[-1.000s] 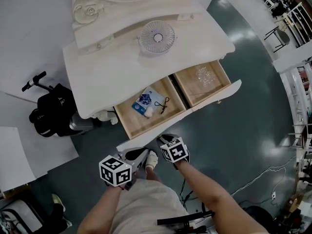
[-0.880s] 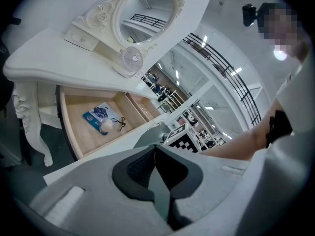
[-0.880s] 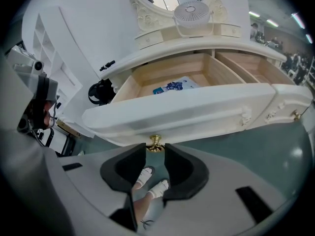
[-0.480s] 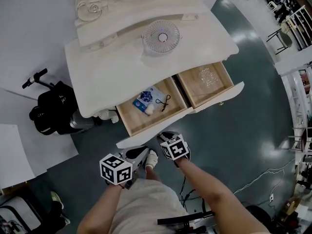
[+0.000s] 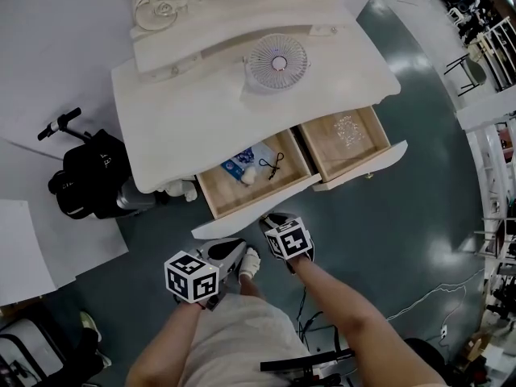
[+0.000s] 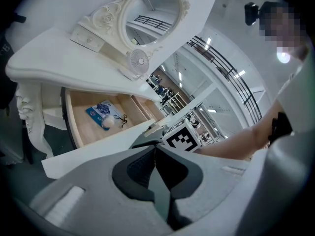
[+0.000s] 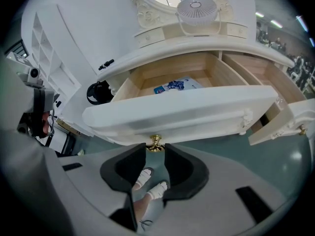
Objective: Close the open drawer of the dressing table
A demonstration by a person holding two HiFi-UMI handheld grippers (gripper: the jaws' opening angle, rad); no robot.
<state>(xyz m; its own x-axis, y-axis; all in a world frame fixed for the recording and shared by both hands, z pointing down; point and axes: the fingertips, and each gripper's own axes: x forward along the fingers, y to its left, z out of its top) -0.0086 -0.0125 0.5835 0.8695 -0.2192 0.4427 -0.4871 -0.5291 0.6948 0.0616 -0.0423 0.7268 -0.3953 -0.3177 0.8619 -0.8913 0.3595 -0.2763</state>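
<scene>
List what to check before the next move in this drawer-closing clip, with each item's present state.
1. Right gripper on the brass knob: ok, jaws closed on it.
2. Left gripper out of the way: ok, shut, empty, short of the drawer.
3. Contents below the rim: ok, the blue packet lies flat inside.
4. Drawer pushed home: not ok, it stands well out.
5. Neighbouring drawer: not ok, also open.

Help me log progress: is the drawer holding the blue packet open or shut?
Open. The drawer juts out from under the tabletop, floor and blue packet exposed; the right gripper grips its brass knob.
</scene>
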